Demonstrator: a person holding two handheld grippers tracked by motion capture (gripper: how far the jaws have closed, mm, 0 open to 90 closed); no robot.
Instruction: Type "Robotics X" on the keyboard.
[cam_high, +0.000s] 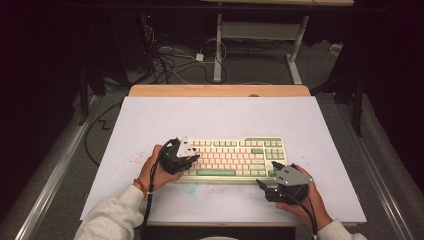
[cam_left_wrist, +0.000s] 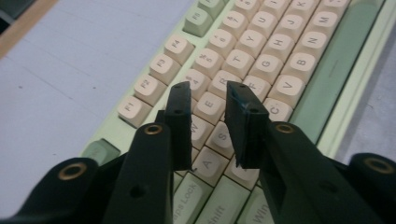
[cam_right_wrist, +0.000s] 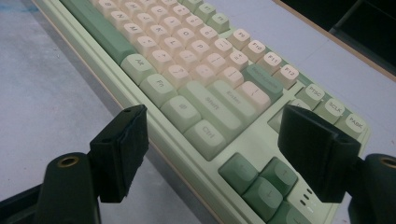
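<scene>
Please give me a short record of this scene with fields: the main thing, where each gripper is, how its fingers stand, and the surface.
main thing: keyboard, cream and green keys
surface: white board on a wooden table
left gripper: above the keyboard's left letter keys, fingers narrowly apart, holding nothing
right gripper: at the keyboard's right front corner near the arrow keys, fingers wide apart
contact: cannot tell whether either gripper touches the keys

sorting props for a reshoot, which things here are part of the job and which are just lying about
In the job:
keyboard
left gripper, jaws narrowly apart above the W and E keys
right gripper, jaws wide open near the arrow keys

Just lying about:
white board under the keyboard
cables on the floor
desk legs behind
</scene>
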